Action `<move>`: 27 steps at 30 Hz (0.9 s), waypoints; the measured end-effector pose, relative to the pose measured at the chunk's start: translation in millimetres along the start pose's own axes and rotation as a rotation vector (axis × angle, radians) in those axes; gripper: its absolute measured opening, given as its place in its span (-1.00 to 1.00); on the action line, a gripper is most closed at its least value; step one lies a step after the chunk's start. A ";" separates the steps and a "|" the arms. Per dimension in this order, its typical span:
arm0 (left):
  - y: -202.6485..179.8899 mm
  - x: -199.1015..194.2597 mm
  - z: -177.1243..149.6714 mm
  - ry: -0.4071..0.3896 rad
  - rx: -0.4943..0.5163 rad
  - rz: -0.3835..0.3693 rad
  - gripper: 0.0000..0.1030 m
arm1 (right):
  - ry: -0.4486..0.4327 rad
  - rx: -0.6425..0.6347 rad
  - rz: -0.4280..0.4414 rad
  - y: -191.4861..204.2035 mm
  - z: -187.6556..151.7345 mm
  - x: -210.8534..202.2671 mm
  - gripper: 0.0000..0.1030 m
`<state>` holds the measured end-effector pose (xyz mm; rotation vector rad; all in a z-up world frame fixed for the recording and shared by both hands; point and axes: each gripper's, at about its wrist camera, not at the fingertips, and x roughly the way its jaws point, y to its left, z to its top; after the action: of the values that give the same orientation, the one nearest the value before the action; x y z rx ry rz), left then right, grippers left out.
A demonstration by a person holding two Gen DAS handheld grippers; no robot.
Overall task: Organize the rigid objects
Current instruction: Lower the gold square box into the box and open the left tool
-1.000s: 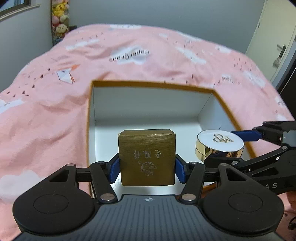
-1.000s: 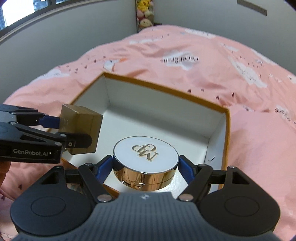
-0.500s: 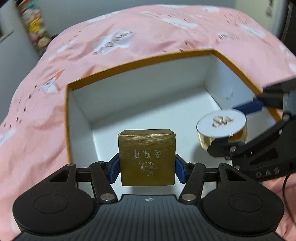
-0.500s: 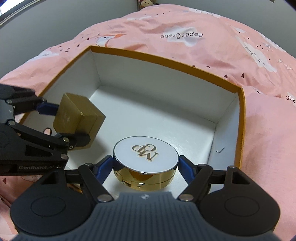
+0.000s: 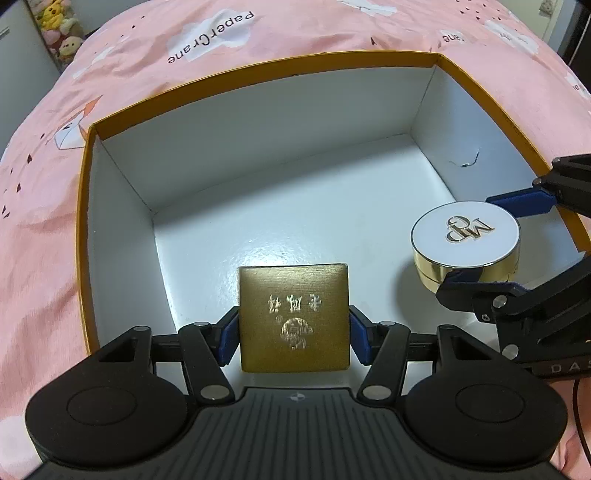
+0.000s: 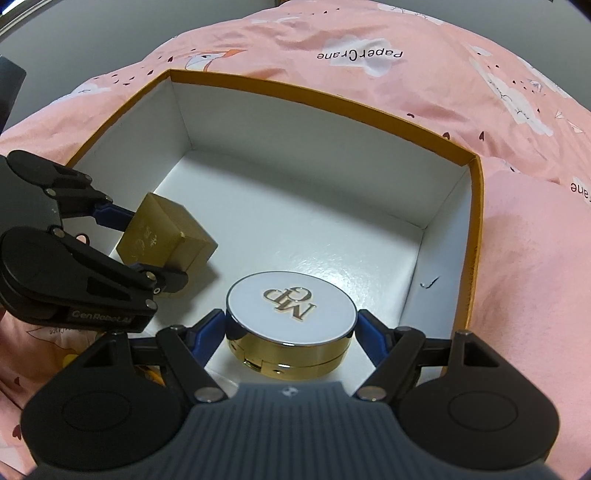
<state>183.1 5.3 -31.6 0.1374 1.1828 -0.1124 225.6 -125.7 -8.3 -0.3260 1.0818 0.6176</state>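
My left gripper (image 5: 293, 332) is shut on a gold cube box (image 5: 291, 295) with embossed characters, its blue pads pressing both sides. It hangs tilted low inside a white storage box with an orange rim (image 5: 258, 70), at the near left. My right gripper (image 6: 291, 334) is shut on a round gold compact with a white lid (image 6: 291, 299), low at the near right of the same storage box (image 6: 332, 99). From the right wrist the cube (image 6: 166, 236) and left gripper (image 6: 142, 247) show at the left. From the left wrist the compact (image 5: 465, 240) and right gripper (image 5: 491, 240) appear at the right.
The storage box lies on a pink bedcover (image 5: 44, 206) printed with clouds and paper cranes. Its white floor (image 5: 295, 206) is bare behind both objects. A small dark mark (image 6: 428, 284) is on its right wall. Plush toys (image 5: 59, 33) stand far left.
Both grippers have sunk from above the rim down into the storage box with their objects still held. The left one also tipped and rolled to look down more steeply.
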 end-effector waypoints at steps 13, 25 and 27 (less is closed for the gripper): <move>22.2 -29.8 -5.7 -0.149 -0.151 -0.073 0.44 | 0.010 0.004 -0.007 -1.4 4.8 2.9 0.47; 66.6 -89.1 -22.9 -0.381 -0.343 -0.022 0.37 | -0.005 0.037 0.001 9.6 20.6 10.2 0.47; 79.5 -88.9 -28.7 -0.390 -0.409 -0.014 0.36 | 0.004 0.047 -0.004 14.2 24.7 14.7 0.47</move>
<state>136.3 89.8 43.9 -0.2444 0.7967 0.0898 239.5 -96.8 -9.7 -0.2891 1.0977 0.5871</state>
